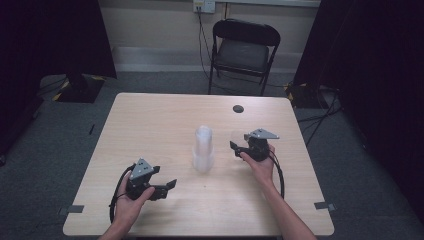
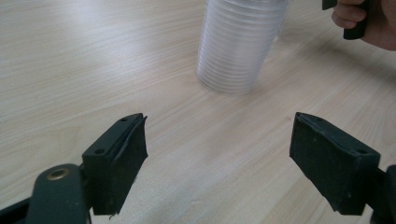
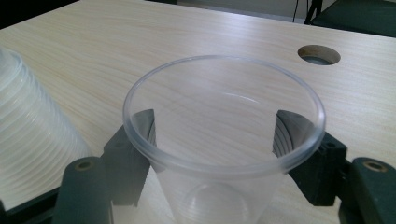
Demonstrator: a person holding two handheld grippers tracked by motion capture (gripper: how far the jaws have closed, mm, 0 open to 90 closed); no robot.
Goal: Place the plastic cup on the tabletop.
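Clear plastic cup (image 3: 224, 140), round-rimmed, btwn jaws

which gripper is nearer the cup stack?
Right. The right gripper, holding a single clear cup, sits just beside the cup stack; the left gripper sits farther off, open, toward the table's near edge.

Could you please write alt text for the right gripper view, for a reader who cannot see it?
A clear plastic cup stands upright between the two black jaws of the right gripper, its round rim facing the camera. Behind it lies a light wooden table with a round hole at the upper right; a stack of ribbed clear cups stands at the left edge.
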